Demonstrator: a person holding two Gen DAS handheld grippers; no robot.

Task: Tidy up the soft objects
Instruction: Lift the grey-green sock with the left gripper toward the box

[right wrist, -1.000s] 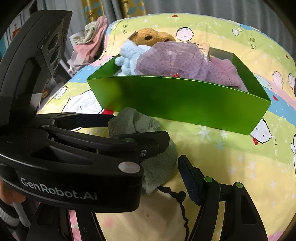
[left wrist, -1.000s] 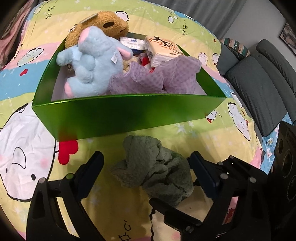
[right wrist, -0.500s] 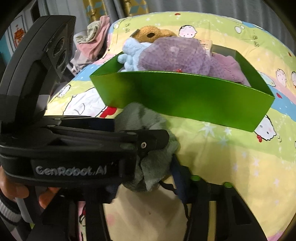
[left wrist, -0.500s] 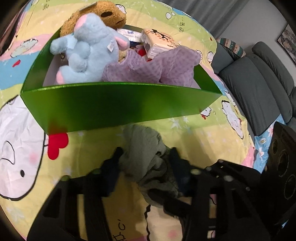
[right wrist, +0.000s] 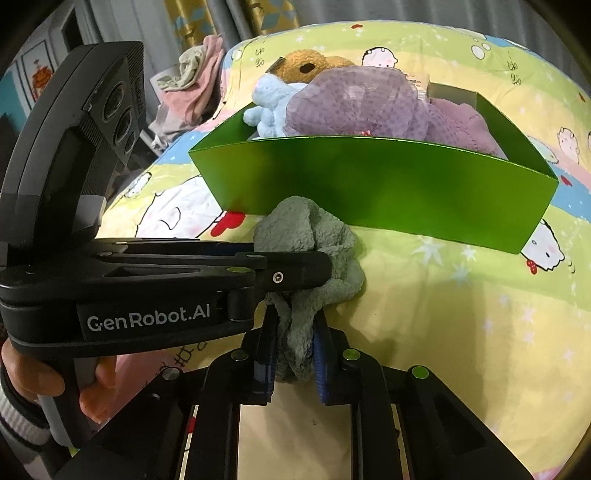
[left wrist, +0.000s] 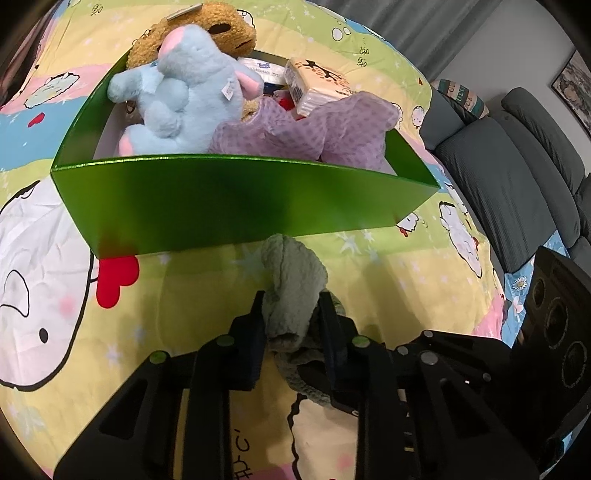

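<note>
The left gripper (left wrist: 291, 306) is pinched on a crumpled grey-green cloth (left wrist: 295, 280) — its jaws have just been closing, and the fabric is squeezed between them. The right gripper (right wrist: 295, 332) is clamped on another fold of the same cloth (right wrist: 310, 236), its jaws likewise having just been closing around it. In the right wrist view the left gripper is seen reaching in from 9 o'clock, held by a hand (right wrist: 33, 376) in a striped cuff.

The cloth is bunched on a cartoon-printed bedspread (left wrist: 406, 280), just at the near wall of a green box (left wrist: 236, 199) that lies at 12 o'clock from both grippers. The box is seen packed — a blue plush toy (left wrist: 184, 85) and a brown plush toy (left wrist: 221, 22) toward 11 o'clock, a purple cloth (left wrist: 306, 133) and a tissue pack (left wrist: 317, 85) toward 1 o'clock. At 3 o'clock in the left wrist view a grey sofa (left wrist: 517, 170) is seen.
</note>
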